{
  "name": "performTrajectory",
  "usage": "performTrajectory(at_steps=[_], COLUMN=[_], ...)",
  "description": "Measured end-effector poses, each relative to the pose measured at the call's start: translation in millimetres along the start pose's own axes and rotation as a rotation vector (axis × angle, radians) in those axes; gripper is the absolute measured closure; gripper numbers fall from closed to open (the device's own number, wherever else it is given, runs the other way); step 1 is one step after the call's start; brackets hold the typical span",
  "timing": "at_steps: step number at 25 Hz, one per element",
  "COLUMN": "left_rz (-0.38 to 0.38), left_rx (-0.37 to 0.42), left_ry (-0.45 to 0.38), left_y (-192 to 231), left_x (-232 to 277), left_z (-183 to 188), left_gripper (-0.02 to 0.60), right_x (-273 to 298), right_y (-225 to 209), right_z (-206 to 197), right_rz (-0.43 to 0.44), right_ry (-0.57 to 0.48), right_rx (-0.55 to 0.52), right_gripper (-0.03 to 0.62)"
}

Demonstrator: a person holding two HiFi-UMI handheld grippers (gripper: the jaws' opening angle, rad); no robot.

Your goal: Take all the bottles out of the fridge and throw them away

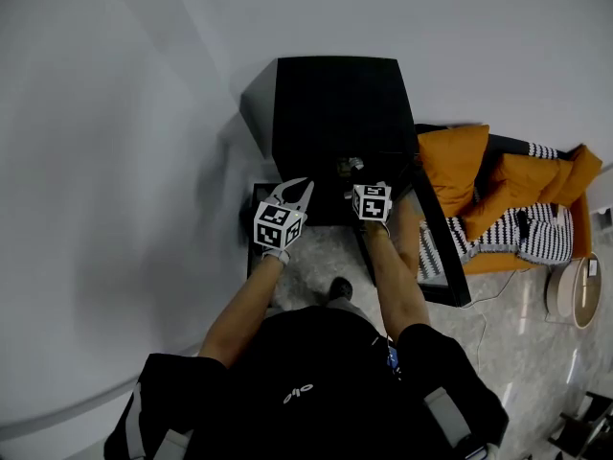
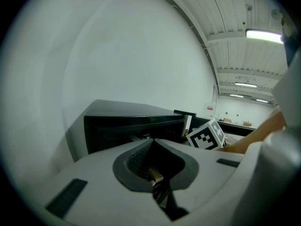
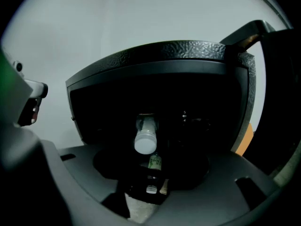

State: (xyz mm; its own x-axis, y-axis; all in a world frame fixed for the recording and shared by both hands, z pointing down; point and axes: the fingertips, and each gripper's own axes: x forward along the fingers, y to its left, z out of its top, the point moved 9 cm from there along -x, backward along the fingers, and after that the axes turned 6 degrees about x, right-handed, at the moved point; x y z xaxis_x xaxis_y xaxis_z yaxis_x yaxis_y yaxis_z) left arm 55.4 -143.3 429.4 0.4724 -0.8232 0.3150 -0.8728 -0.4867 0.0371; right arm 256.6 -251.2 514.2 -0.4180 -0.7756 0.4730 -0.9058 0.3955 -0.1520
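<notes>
A small black fridge (image 1: 335, 103) stands against the wall with its door (image 1: 439, 247) swung open to the right. In the right gripper view a white-capped bottle (image 3: 145, 136) lies in the dark interior, cap toward me, and a green-labelled bottle (image 3: 154, 163) sits lower down. My right gripper (image 1: 362, 172) (image 3: 151, 168) is at the fridge mouth. Its jaws stand open and press on nothing. A bottle top (image 1: 353, 164) shows just beyond it. My left gripper (image 1: 299, 188) (image 2: 153, 142) hangs shut and empty left of the opening, facing the fridge (image 2: 131, 121).
An orange bin (image 1: 579, 220) with orange and striped black-and-white cloth stands right of the door. A round wooden object (image 1: 575, 291) lies on the speckled floor beside it. The grey wall runs along the left. The right gripper's marker cube (image 2: 207, 135) shows in the left gripper view.
</notes>
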Motion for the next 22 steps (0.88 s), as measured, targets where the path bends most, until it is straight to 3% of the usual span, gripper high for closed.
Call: performTrajectory(at_steps=[2, 5, 18, 20, 22], left_rz=[0.006, 0.016, 0.082, 0.087, 0.088], left_rx=[0.0, -0.001, -0.004, -0.006, -0.007], left_ry=[0.0, -0.001, 0.034, 0.037, 0.037], left_y=[0, 1, 12, 12, 12], left_x=[-4, -7, -30, -32, -32], left_z=[0, 0, -11, -12, -13], left_gripper=[0.575, 0.575, 0.575, 0.575, 0.575], right_x=[5, 16, 60, 59, 57], right_y=[3, 11, 14, 14, 14], right_z=[-1, 0, -1, -1, -2], right_rz=[0.022, 0.028, -0.044, -0.047, -0.037], right_ry=[0.02, 0.042, 0.054, 0.049, 0.052], right_rx=[-0.006, -0.033, -0.085, -0.103, -0.103], right_gripper=[0.348, 0.324, 0.327, 0.384, 0.391])
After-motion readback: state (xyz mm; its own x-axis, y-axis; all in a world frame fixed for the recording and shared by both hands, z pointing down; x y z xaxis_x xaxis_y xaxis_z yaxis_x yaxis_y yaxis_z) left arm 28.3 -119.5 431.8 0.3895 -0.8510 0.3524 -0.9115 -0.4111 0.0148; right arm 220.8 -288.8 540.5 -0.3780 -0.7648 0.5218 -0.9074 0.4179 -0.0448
